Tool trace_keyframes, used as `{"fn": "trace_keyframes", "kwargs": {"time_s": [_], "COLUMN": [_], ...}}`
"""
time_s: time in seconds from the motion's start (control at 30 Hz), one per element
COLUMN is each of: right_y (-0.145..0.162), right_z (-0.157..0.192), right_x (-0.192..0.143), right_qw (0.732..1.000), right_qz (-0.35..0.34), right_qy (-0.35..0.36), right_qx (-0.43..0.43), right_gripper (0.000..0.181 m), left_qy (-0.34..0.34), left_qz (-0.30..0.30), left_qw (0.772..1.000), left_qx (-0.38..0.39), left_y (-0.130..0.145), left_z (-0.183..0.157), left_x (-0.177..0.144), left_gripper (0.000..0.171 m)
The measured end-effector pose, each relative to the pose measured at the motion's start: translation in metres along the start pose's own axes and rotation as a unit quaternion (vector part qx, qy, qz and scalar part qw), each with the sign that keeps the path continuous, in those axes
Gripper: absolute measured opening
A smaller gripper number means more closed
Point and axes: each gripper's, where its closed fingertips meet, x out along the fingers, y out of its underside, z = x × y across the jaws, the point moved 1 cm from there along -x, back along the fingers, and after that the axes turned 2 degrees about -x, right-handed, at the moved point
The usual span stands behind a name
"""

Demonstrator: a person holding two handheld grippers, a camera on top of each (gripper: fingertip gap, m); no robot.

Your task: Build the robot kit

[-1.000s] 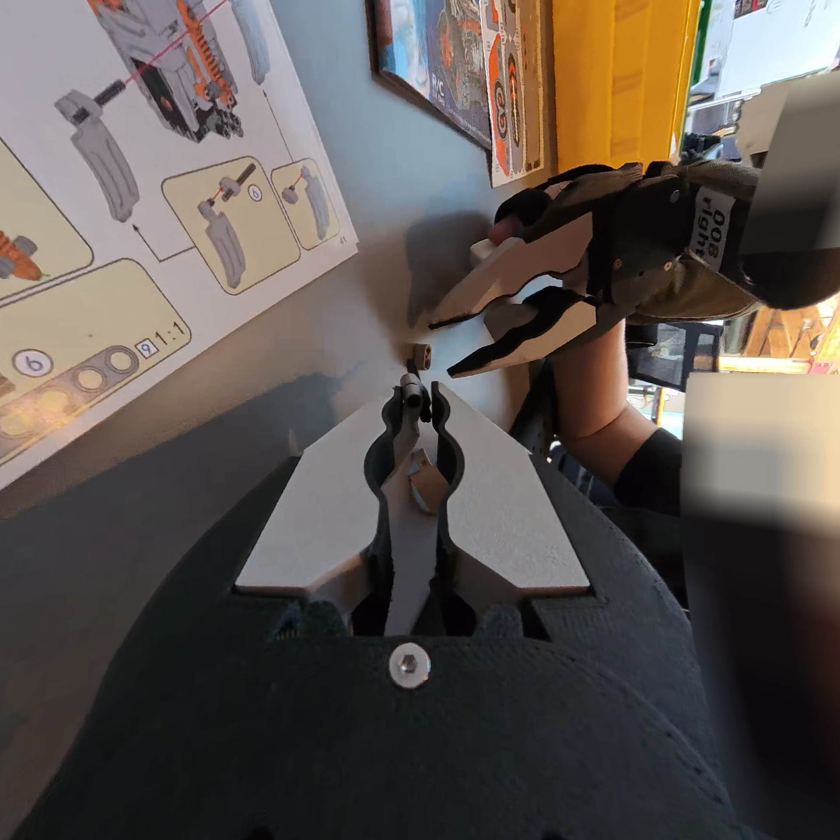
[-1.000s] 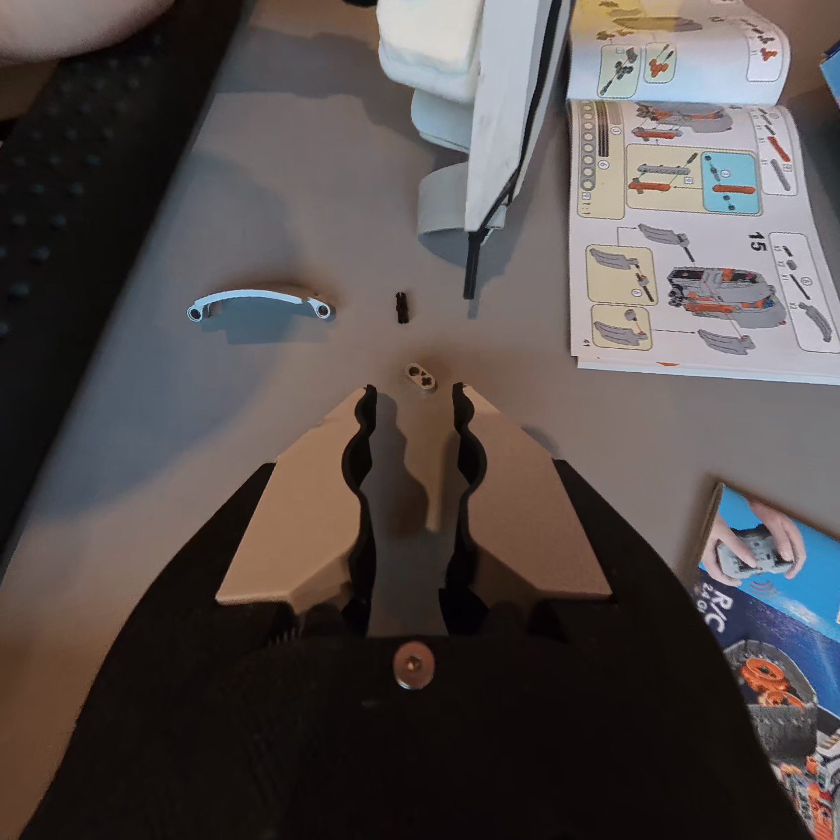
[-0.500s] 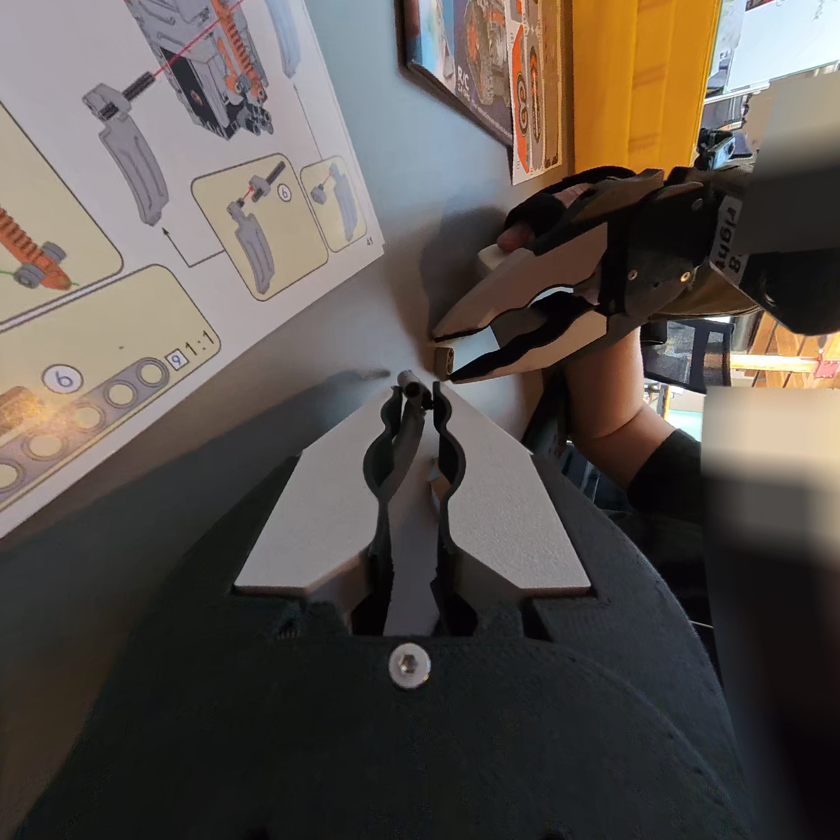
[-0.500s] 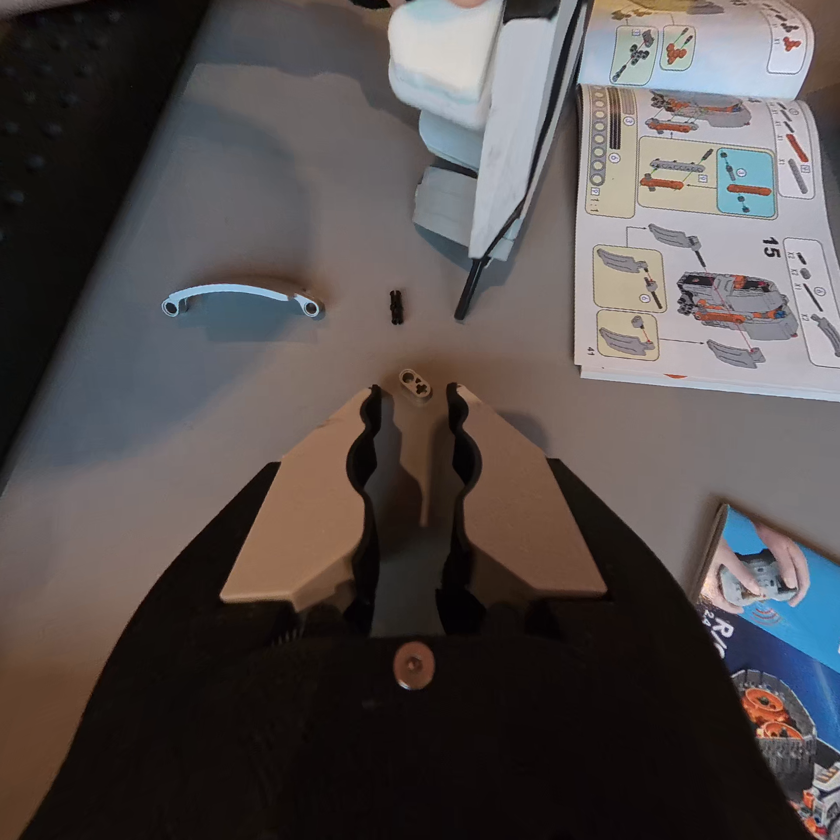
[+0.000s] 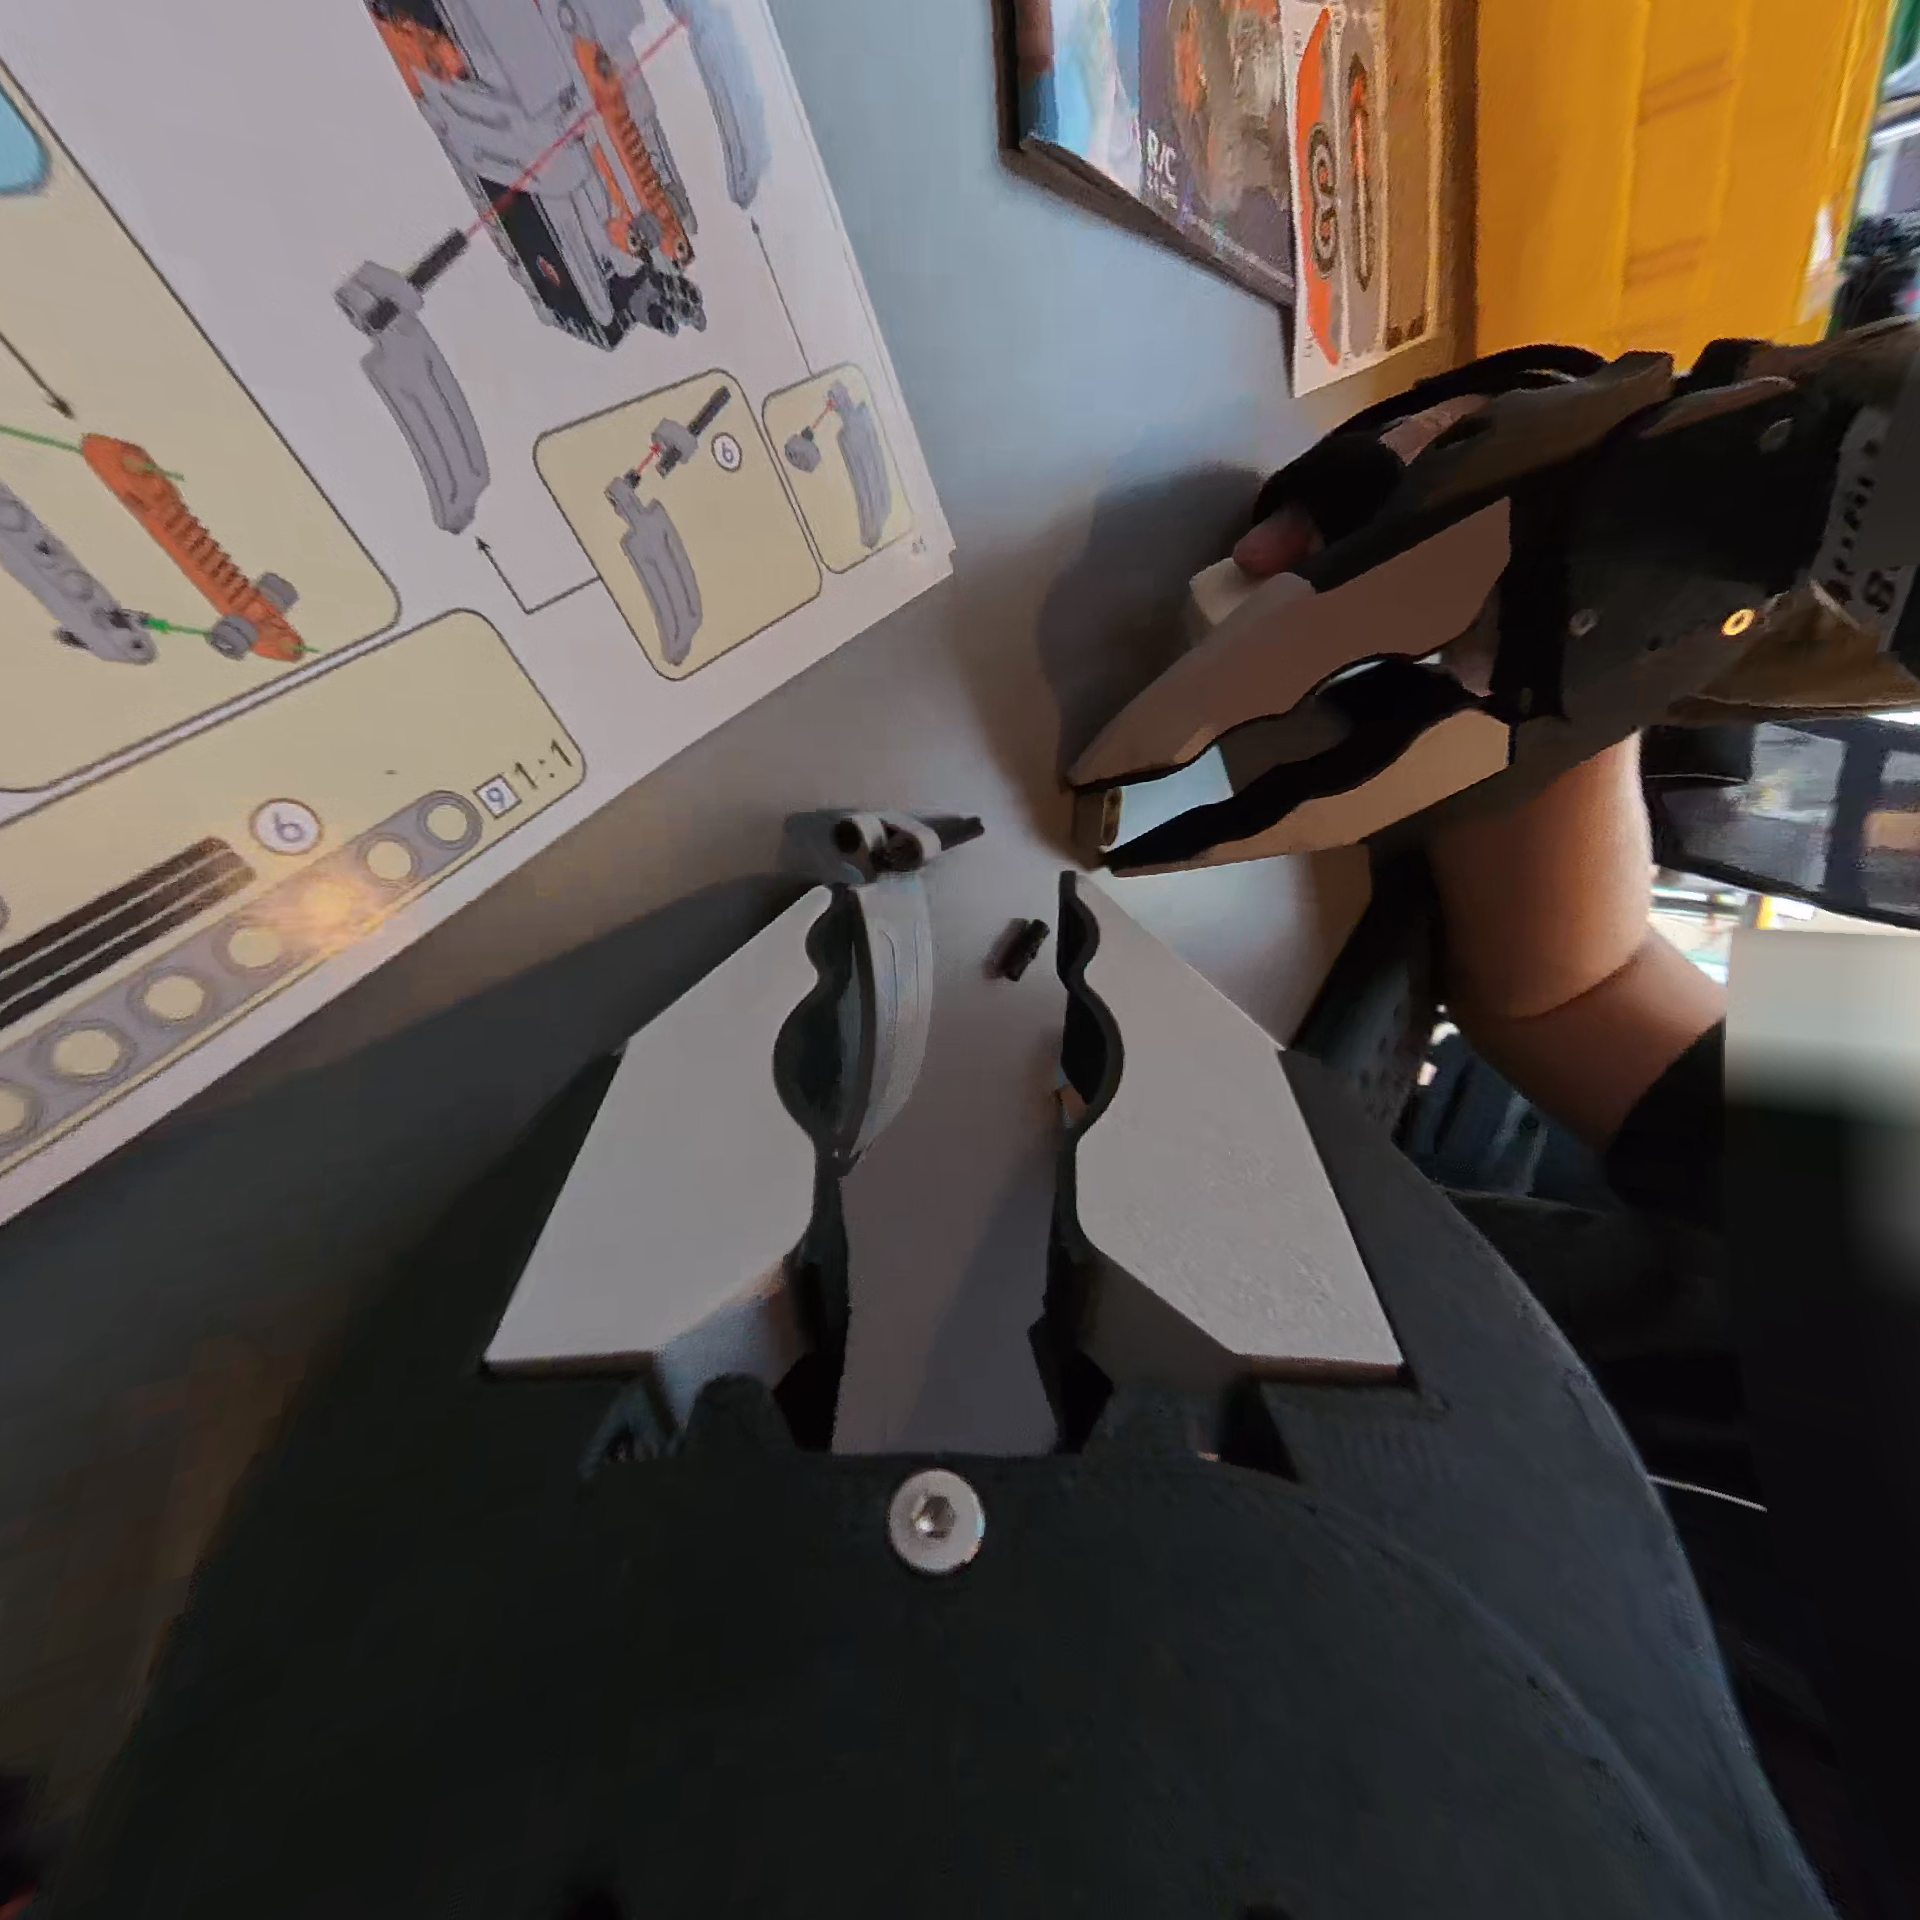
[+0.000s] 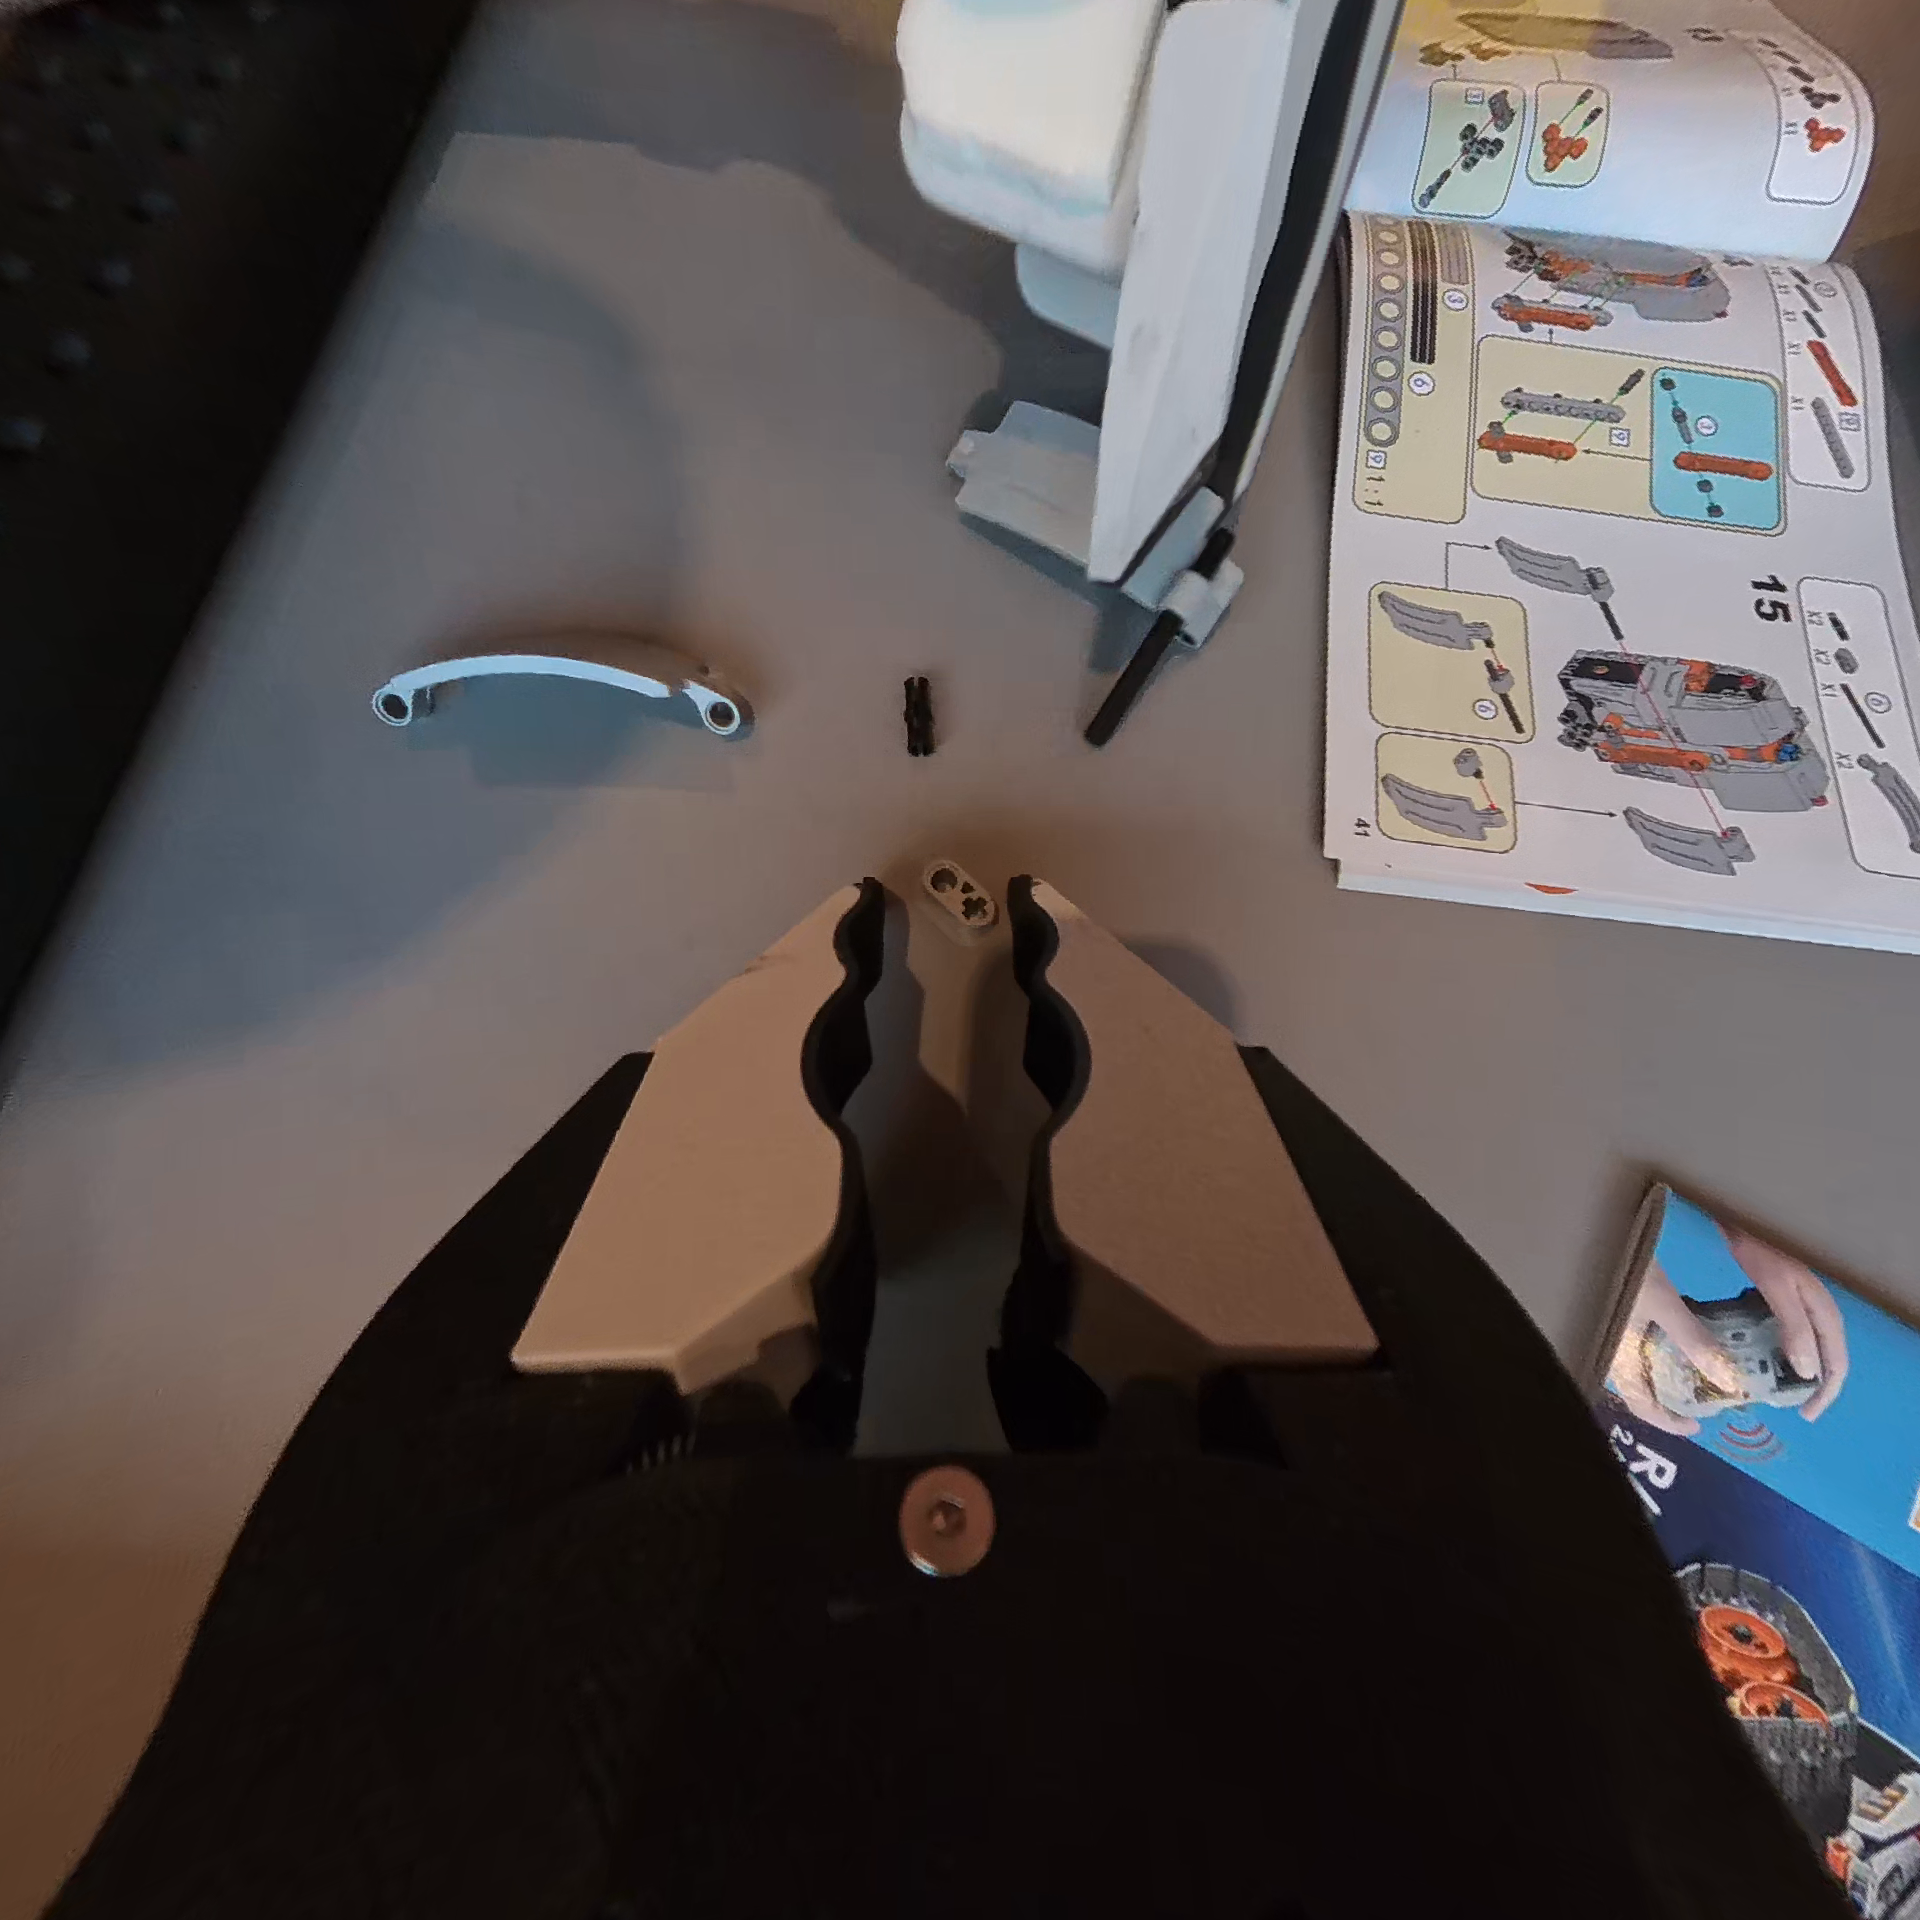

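My left gripper (image 5: 948, 888) is open. A grey curved panel (image 5: 894, 997) with a connector and black axle (image 5: 904, 840) at its tip leans against the inside of the left finger. A black pin (image 5: 1018, 945) lies on the table between the fingers. In the right wrist view the left gripper's white fingers (image 6: 1174, 312) stand over the panel (image 6: 1018, 478), whose axle (image 6: 1127, 681) touches the table. My right gripper (image 6: 945, 888) is narrowly open with its tips either side of a small grey two-hole beam (image 6: 961, 896), which lies on the table. The right gripper (image 5: 1091, 826) also shows from the left.
An open instruction booklet (image 6: 1610, 623) lies to the right on the grey table (image 6: 520, 935). A curved light-grey arch piece (image 6: 561, 670) and the black pin (image 6: 917, 715) lie ahead of my right gripper. A printed box (image 6: 1766, 1455) lies near right, a black studded mat (image 6: 104, 312) left. The grippers' ends are close to 6 cm from one another. Between my right fingertips and the curved light-grey arch piece (image 6: 561, 670) there is roughly 7 cm.
My left gripper has opened and let go of the grey panel, which now leans on its left finger. My right gripper has moved forward so its tips straddle the small beam.
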Motion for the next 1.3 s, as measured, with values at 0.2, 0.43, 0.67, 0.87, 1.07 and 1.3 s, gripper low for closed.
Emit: {"fn": "trace_keyframes", "kwargs": {"time_s": [0.2, 0.43, 0.67, 0.87, 1.07, 1.3], "right_y": [-0.001, -0.003, 0.0, 0.002, -0.019, -0.052], "right_z": [0.0, 0.0, -0.001, 0.001, -0.018, -0.034], "right_x": [0.0, 0.002, -0.001, -0.002, -0.016, -0.041], "right_qw": [1.0, 1.0, 1.0, 1.0, 0.994, 0.982], "right_qz": [0.004, 0.008, 0.013, 0.019, -0.019, -0.116], "right_qy": [0.006, 0.012, 0.014, 0.009, 0.09, 0.151], "right_qx": [-0.007, -0.021, -0.022, -0.021, -0.051, 0.002], "right_gripper": [0.023, 0.023, 0.021, 0.007, 0.007, 0.006], "left_qy": [-0.084, -0.172, -0.199, -0.191, -0.112, -0.044], "left_qz": [-0.011, -0.004, -0.052, -0.266, -0.322, -0.221], "left_qw": [0.996, 0.983, 0.972, 0.902, 0.853, 0.875], "left_qx": [0.037, 0.07, 0.111, 0.281, 0.395, 0.428], "left_y": [-0.003, -0.001, -0.013, -0.067, -0.059, -0.034], "left_z": [0.011, 0.024, 0.014, -0.03, -0.068, -0.075], "left_x": [-0.006, -0.016, -0.027, -0.075, -0.073, -0.038], "left_gripper": [0.039, 0.043, 0.044, 0.027, 0.021, 0.0]}}
